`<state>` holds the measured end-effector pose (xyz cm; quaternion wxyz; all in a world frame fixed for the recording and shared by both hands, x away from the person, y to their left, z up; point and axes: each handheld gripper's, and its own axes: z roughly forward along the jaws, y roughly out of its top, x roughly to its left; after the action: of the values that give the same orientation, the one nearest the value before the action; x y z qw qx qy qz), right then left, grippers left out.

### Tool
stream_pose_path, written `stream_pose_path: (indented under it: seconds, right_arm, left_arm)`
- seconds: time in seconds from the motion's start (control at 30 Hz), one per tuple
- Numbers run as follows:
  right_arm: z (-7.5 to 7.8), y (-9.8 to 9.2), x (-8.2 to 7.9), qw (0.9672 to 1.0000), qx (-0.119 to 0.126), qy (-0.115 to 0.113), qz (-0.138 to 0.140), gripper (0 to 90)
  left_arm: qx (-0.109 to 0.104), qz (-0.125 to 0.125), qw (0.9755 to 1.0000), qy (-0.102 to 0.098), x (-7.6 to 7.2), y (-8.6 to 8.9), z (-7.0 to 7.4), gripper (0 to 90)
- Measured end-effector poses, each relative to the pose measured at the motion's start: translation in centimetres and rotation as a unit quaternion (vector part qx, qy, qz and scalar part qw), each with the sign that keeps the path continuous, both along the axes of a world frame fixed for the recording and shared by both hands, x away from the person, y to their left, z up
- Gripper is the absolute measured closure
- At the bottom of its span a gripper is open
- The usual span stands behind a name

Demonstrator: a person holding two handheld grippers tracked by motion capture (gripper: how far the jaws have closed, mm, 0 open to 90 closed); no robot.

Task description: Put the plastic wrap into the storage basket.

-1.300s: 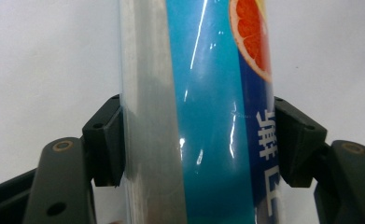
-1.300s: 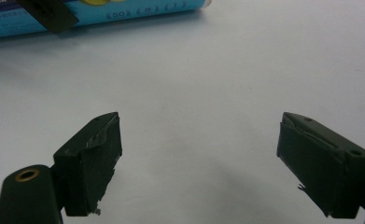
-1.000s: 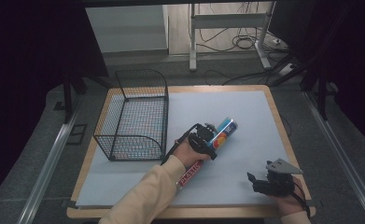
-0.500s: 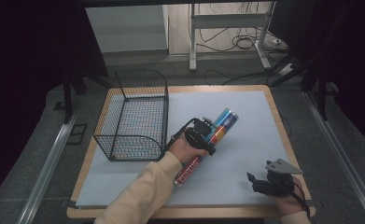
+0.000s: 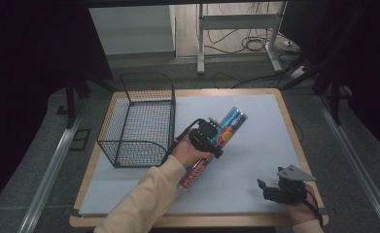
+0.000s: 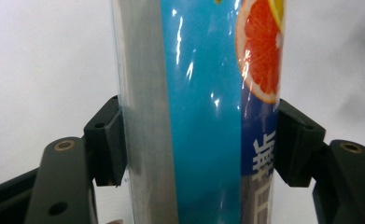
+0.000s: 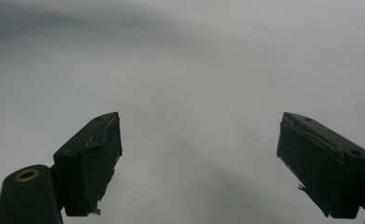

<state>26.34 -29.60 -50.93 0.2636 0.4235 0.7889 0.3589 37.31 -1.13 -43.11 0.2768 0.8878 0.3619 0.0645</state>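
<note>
The roll (image 5: pixel 215 145) is clamped in the left gripper (image 5: pixel 212 137) and raised off the mat; transfer into the basket (image 5: pixel 138 120) is called for next, the right gripper (image 7: pixel 199 163) gaping idle.

This is looking like a lab or test room set up for recording, not a home. A wooden table (image 5: pixel 294 145) is standing alone in the middle of a grey carpeted floor (image 5: pixel 37 145), and a pale sheet (image 5: pixel 260 150) is covering nearly all of its top as a plain work surface. Dark curtains (image 5: pixel 27 53) are hanging at both sides, closing the spot off like a booth. Metal rails (image 5: pixel 46 179) are running along the floor on either side of the table. Behind it, loose cables (image 5: pixel 255 46) are lying on the floor around the legs of a white metal stand (image 5: pixel 200 43).
</note>
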Motion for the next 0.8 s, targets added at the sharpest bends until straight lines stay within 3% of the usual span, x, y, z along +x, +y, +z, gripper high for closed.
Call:
stream_pose_path:
  seconds: [0.2,0.8]
  right_arm:
    - [0.0,0.0,0.0,1.0,0.001,0.001,-0.001,14.4]
    - [-0.1,0.0,0.0,1.0,0.0,0.004,0.001,14.4]
  left_arm:
    - [-0.01,-0.002,0.9999,-0.002,0.0,0.1,0.7,31.7]
    - [-0.012,-0.008,0.9998,-0.014,0.5,-0.3,2.4,31.8]
